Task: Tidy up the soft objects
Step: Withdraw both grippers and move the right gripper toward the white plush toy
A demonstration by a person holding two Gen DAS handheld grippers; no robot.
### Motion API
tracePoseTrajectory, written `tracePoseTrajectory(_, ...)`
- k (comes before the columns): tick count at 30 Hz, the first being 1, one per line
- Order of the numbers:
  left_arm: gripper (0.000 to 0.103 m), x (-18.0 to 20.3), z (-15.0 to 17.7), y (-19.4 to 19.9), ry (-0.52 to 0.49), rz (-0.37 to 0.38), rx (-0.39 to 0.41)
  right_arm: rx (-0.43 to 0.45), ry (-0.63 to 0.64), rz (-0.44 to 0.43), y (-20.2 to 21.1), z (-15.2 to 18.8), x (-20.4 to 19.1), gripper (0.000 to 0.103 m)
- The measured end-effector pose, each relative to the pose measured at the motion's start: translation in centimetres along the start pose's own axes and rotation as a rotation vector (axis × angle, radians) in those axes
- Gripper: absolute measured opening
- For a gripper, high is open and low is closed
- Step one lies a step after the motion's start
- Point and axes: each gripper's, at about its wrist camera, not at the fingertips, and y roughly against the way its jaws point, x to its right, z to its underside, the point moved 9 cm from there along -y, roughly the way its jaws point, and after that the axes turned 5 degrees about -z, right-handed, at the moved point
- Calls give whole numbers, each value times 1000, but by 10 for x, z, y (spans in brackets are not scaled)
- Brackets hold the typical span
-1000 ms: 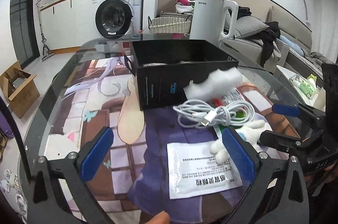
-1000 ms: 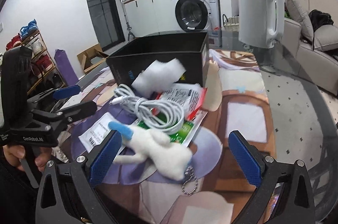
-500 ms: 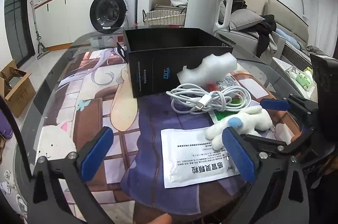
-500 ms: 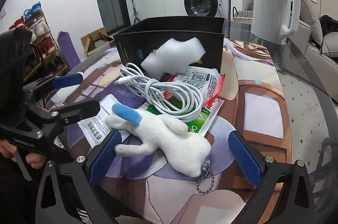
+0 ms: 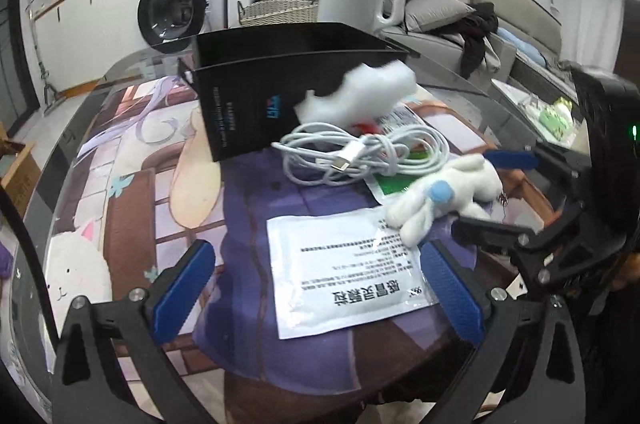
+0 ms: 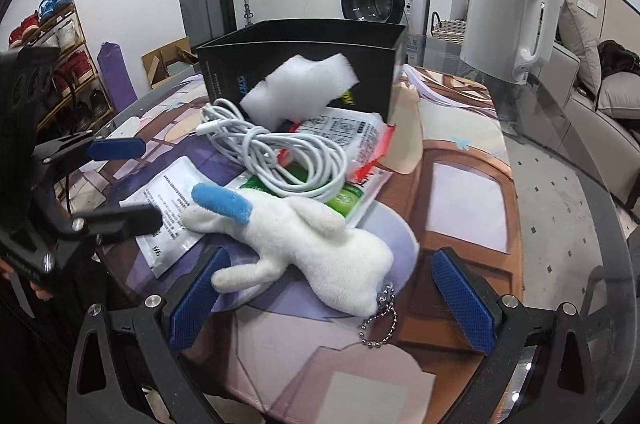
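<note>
Two sets of tongs are in our hands, and both stand wide apart with nothing between their blue pads. Our right tongs (image 6: 328,294) hang just over the near end of the white plush rabbit (image 6: 304,244), which lies on the worktop (image 6: 540,184) with its blue-tipped ear pointing left and a bead chain (image 6: 378,320) trailing from its body. Our left tongs (image 5: 316,288) hover above a white printed sachet (image 5: 348,264) lying flat on the illustrated mat (image 5: 132,184). Beyond the rabbit we see a coiled white cable (image 6: 276,152) resting on a red-edged packet (image 6: 352,136) and a green packet (image 6: 348,198). Behind those, a piece of white foam (image 6: 300,88) leans against the front wall of the open black box (image 6: 300,56). A white kettle (image 6: 508,8) stands well apart on the right.
</note>
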Motion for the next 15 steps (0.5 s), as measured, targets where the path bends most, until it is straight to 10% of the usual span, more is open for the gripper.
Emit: tracePoseTrajectory(15, 103, 10, 4, -10, -60, -31, -21, 14, -8, 5, 2, -1, 6, 103)
